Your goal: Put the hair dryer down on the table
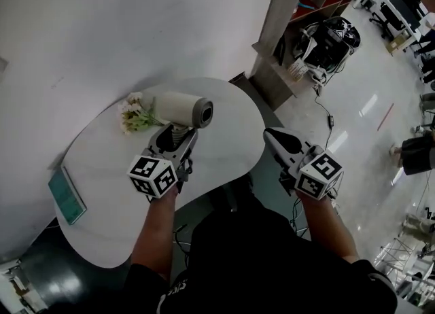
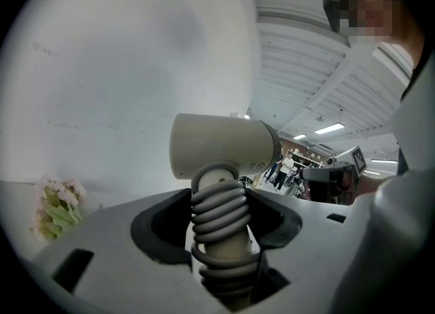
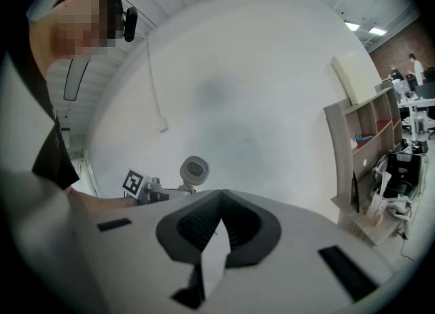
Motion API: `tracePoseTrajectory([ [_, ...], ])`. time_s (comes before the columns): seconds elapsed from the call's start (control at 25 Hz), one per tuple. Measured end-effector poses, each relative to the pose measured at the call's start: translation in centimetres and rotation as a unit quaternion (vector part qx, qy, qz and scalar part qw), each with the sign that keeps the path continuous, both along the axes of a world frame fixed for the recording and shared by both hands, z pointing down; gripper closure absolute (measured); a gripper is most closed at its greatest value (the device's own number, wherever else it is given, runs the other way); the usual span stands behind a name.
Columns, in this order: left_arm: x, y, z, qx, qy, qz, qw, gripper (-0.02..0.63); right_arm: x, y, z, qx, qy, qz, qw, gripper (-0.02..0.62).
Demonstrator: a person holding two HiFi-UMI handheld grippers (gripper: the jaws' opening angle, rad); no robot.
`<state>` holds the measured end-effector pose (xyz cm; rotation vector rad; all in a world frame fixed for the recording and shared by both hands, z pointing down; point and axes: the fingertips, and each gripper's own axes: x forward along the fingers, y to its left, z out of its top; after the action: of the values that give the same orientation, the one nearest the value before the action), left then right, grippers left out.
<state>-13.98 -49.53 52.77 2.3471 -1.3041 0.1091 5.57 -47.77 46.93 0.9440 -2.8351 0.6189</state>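
A beige hair dryer [image 1: 183,110] is held up over the white table [image 1: 102,170], its barrel level and its grey end facing right. My left gripper [image 1: 175,134] is shut on its handle, which has a grey cord coiled round it. The left gripper view shows the hair dryer [image 2: 217,146] standing up out of the left gripper [image 2: 219,217], with both jaws against the coils. My right gripper [image 1: 268,134] hovers off the table's right edge, shut and empty. In the right gripper view the right gripper [image 3: 219,219] has its tips together, and the hair dryer [image 3: 194,169] shows far off.
A bunch of pale flowers [image 1: 134,114] lies on the table just left of the dryer. A teal book [image 1: 66,196] rests near the table's left edge. A shelf unit [image 1: 299,13] and a machine with cables [image 1: 329,41] stand on the floor at the right.
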Motion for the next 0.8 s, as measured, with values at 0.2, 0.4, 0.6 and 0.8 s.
tracePoseTrajectory([
  [0.2, 0.7, -1.3, 4.0, -0.031, -0.014, 0.018, 0.9992, 0.37, -0.9, -0.2, 1.4, -0.016, 0.018, -0.012, 1.0, 0.589],
  [0.4, 1.2, -2.1, 8.3, -0.069, -0.038, 0.031, 0.9964, 0.37, -1.3, -0.1, 2.6, -0.025, 0.028, -0.018, 0.999, 0.589],
  [0.6, 2.2, -2.5, 11.4, -0.101, -0.068, 0.05, 0.9913, 0.37, -0.9, 0.3, 3.6, -0.034, 0.031, -0.019, 0.999, 0.589],
  [0.8, 3.4, -2.8, 14.1, -0.127, -0.105, 0.081, 0.983, 0.37, -0.1, 0.5, 4.2, -0.035, 0.033, -0.014, 0.999, 0.589],
])
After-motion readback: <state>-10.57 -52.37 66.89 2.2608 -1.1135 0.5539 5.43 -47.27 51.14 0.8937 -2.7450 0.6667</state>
